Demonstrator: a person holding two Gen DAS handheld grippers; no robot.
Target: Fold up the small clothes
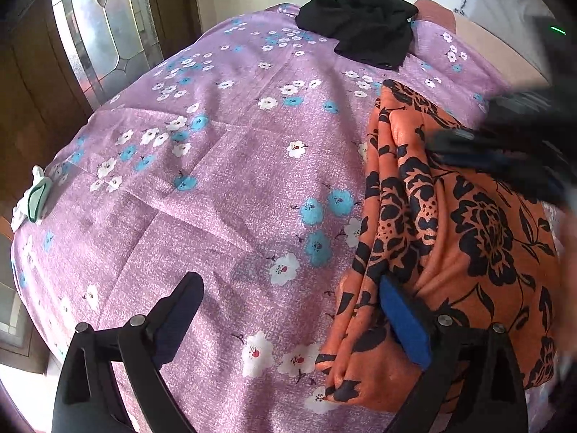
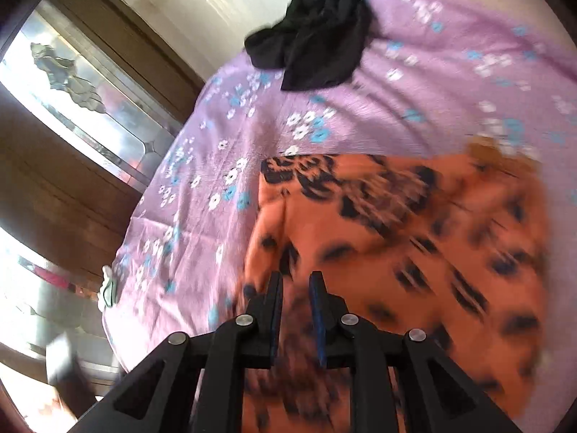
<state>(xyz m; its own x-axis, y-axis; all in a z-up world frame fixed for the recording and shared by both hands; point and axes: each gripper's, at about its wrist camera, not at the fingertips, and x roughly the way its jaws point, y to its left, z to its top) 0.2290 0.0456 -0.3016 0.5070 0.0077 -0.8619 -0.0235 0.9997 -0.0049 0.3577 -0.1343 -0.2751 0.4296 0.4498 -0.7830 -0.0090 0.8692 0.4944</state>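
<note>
No readable writing or brand anywhere. Orange garment with black flower print [image 1: 450, 223] lies bunched at right of frame on lilac floral bedsheet [image 1: 216, 180]. Left gripper [image 1: 295, 310] spread wide, 1 blue pad against garment's left folds, other finger over bare sheet. Right gripper [image 2: 295, 281] blurred, jaws narrowly parted above orange cloth; grip on cloth cannot tell. Black garment [image 1: 360, 25] crumpled at top centre, well apart. Small white-green item [image 1: 32, 198] at sheet's left edge. Wooden door with leaded glass [image 1: 93, 25] upper left.

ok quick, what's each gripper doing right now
Left gripper: open, one finger against the orange cloth, nothing held.
Right gripper: nearly closed over the orange cloth; too blurred to tell if it grips.
</note>
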